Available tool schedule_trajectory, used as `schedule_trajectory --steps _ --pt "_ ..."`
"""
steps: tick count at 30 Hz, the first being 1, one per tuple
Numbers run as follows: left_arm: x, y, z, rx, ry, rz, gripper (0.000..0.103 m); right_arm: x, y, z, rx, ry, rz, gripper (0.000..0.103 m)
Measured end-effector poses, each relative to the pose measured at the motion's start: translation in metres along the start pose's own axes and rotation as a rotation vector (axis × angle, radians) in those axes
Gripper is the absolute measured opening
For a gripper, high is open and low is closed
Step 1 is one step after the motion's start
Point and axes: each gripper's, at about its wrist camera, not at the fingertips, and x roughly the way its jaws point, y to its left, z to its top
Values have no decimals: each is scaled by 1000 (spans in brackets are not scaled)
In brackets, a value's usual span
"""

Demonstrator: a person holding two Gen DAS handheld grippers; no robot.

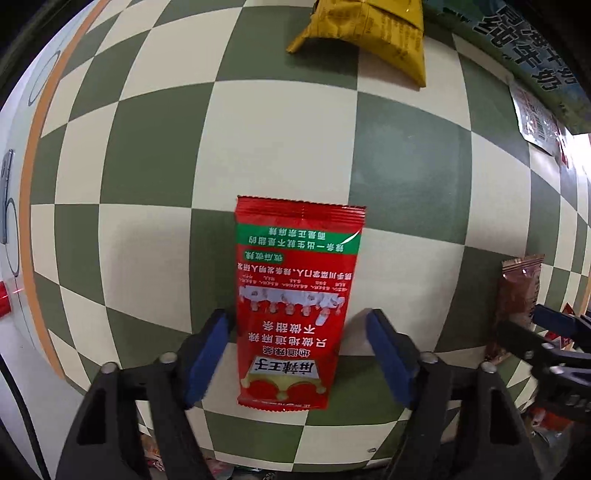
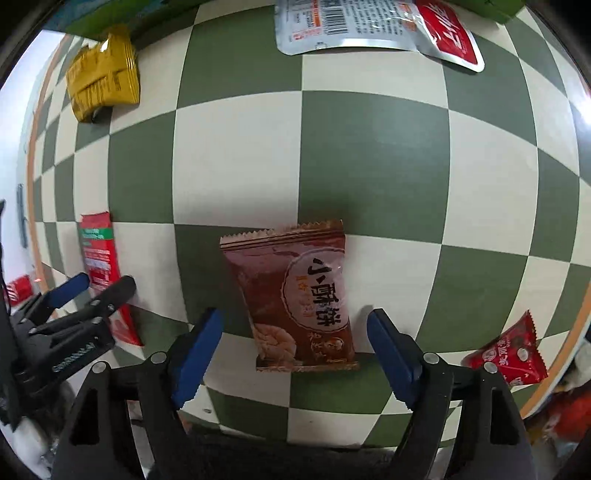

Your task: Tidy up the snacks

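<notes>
Snacks lie spread over a green-and-cream checkered counter. Nearest the left wrist camera, the left hand-held gripper is spread wide, its 2 blue-padded fingers standing on either side of a red spicy-strip packet that lies flat, its printed text upside down to the camera. The left pad is just beside the packet's edge; whether it touches cannot be told, and the right pad stands apart from it. At the right edge of this view the right hand-held gripper shows, with a brown pastry packet beyond it.

In the right wrist view, the right hand-held gripper is likewise released, its fingers flanking the brown pastry packet without touching it; the packet lies flat, tilted slightly. To its left the left hand-held gripper straddles the red spicy-strip packet. Near the counter's orange rim at lower right sits a small red sachet.

Farther off, a yellow packet lies toward the far side, well apart from both grippers, and a silver pouch with a barcode sits beside a red-faced pouch at the far edge. A green printed box runs along the back.
</notes>
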Motion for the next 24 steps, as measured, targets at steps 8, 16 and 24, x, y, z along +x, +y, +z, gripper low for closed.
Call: schedule_trajectory --steps 8,16,24 --pt "-9 -14 -3 14 -10 1 45 12 32 -8 -48 -82 -173 69" --pt "-40 -15 -11 -14 -40 -63 44 9 30 -24 -51 -124 -113 60" --pt "-96 -45 -2 37 -124 -124 44 -29 -4 -25 45 -177 47 60"
